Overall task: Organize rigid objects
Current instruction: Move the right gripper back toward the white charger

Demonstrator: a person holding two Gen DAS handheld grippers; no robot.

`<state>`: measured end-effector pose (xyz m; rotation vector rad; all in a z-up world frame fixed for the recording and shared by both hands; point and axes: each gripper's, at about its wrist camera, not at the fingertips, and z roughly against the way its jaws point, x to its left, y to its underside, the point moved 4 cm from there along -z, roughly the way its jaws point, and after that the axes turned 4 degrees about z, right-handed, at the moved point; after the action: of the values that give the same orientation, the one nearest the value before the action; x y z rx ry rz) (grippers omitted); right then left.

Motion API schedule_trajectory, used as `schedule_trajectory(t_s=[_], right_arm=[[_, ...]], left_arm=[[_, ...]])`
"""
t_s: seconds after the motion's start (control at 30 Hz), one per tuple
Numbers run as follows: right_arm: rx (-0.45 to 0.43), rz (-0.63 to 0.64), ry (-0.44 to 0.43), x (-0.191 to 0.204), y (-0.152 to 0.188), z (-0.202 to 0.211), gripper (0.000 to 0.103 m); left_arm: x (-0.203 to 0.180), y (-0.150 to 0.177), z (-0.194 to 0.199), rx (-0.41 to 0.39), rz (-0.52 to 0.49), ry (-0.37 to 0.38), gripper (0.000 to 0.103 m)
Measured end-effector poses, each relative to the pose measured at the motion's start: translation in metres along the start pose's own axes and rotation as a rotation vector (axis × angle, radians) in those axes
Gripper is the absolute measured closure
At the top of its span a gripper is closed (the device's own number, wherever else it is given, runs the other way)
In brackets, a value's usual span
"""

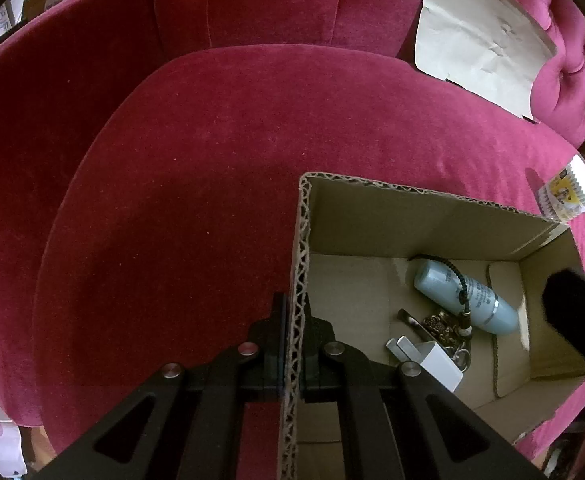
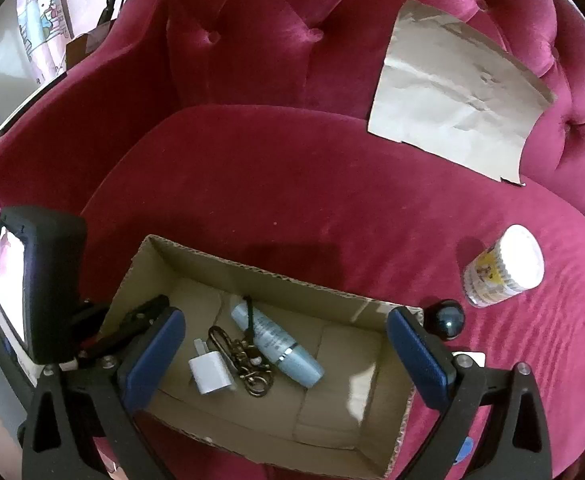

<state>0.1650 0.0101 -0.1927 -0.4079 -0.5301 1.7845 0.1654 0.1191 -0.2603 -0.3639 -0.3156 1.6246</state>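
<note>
Left wrist view: our left gripper (image 1: 292, 340) is clenched on the corrugated wall of the cardboard box (image 1: 301, 240), which sits on the red velvet sofa (image 1: 212, 160) at lower right of the frame. Inside lie a pale blue bottle (image 1: 468, 300), a keychain (image 1: 444, 326) and a white charger plug (image 1: 432, 364). In the right wrist view, our right gripper (image 2: 286, 360) hangs released above the box, jaws spread wide and empty. A dark ball (image 2: 446, 320) and a white-lidded jar (image 2: 500, 268) rest on the cushion at right, paper (image 2: 452, 92) behind.
</note>
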Motion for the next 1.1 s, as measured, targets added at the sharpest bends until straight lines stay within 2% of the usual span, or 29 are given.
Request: schedule_trajectory(t_s=[0.6,1.1], right_arm=[[-0.014,-0.028,0.067,-0.059,0.008,0.024,0.0],[0.001,-0.08,0.133,-0.118,0.033,0.031,0.0]], left_arm=[[-0.006,0.001,0.0,-0.003,-0.011,-0.015,0.099],[-0.009,0.001,-0.001,-0.004,-0.022,-0.026,0.099]])
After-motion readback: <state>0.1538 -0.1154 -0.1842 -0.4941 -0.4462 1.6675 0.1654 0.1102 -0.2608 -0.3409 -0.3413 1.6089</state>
